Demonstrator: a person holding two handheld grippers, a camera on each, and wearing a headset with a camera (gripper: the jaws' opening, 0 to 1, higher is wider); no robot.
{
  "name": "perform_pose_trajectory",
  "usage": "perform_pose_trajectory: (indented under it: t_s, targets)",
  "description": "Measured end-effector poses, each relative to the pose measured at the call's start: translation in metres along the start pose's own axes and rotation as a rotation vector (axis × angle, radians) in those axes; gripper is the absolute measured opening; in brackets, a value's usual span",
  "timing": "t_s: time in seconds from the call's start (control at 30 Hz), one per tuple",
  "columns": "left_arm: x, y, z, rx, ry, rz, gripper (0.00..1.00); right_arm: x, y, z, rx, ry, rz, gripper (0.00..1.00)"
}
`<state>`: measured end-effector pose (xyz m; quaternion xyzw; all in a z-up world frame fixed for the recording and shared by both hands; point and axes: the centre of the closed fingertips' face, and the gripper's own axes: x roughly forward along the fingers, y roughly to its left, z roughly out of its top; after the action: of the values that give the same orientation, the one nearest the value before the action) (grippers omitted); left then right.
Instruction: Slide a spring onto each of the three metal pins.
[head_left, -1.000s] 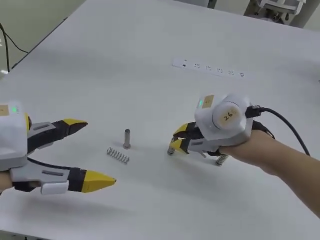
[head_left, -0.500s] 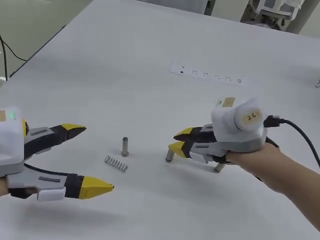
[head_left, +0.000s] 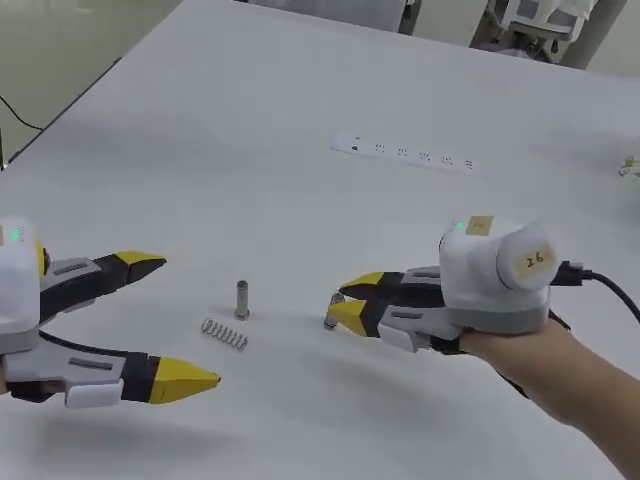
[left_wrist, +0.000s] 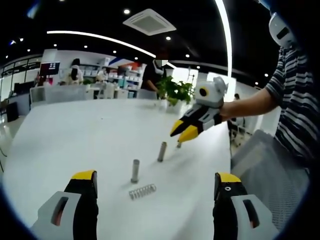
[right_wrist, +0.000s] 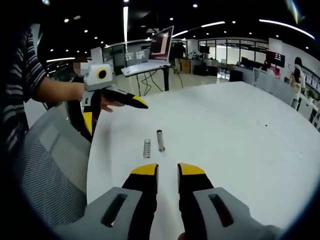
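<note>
- Step in hand, as judged: fitting a spring to the bare pin. It stands upright in the near half of the desk, well in from the left edge.
- The loose spring lies on its side just beside that pin, toward the near edge and not touching it.
- Left gripper: jaws spread wide and empty, hovering over the near left part of the desk and pointing at pin and spring.
- Right gripper: jaws drawn almost together with nothing between them. Its tips are at a second pin, and a third pin stands just behind.
- Cannot tell whether the second and third pins carry springs; they are too small or partly hidden.
- Next move calls for pinching the spring lightly across its coils, tipping it upright, lining its bore up over the pin top and lowering it.
- Pin: a short grey metal cylinder with a smooth matt sheen and a slightly wider foot; it probably tips easily if knocked.
- Spring: a thin bright wire in an open coil, short and slender. It is likely to roll on the smooth desk and squash under a hard pinch.
- Desk: white, flat and matt. A white power strip lies toward the far edge.
</note>
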<state>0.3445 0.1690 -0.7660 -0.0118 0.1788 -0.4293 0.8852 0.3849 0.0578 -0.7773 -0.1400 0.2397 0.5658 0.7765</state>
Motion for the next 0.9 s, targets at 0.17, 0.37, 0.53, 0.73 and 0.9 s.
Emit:
perform_pose_trajectory:
  t_s: [0.17, 0.37, 0.53, 0.73, 0.9]
  targets:
    - [0.000, 0.000, -0.001, -0.001, -0.001, 0.002, 0.94, -0.002, 0.004, -0.006, 0.019, -0.001, 0.000, 0.13]
    - [0.000, -0.001, -0.002, -0.003, 0.001, 0.001, 0.94, -0.003, 0.010, -0.020, 0.044, 0.016, -0.002, 0.14]
    - [0.000, -0.001, -0.003, -0.004, 0.004, 0.002, 0.94, -0.004, 0.015, -0.032, 0.064, 0.024, -0.001, 0.13]
    - [0.001, -0.001, -0.004, -0.004, 0.004, 0.002, 0.94, -0.006, 0.020, -0.039, 0.098, 0.020, -0.007, 0.13]
    - [0.002, -0.003, -0.006, -0.006, 0.010, -0.005, 0.94, -0.007, 0.021, -0.042, 0.112, 0.025, -0.009, 0.14]
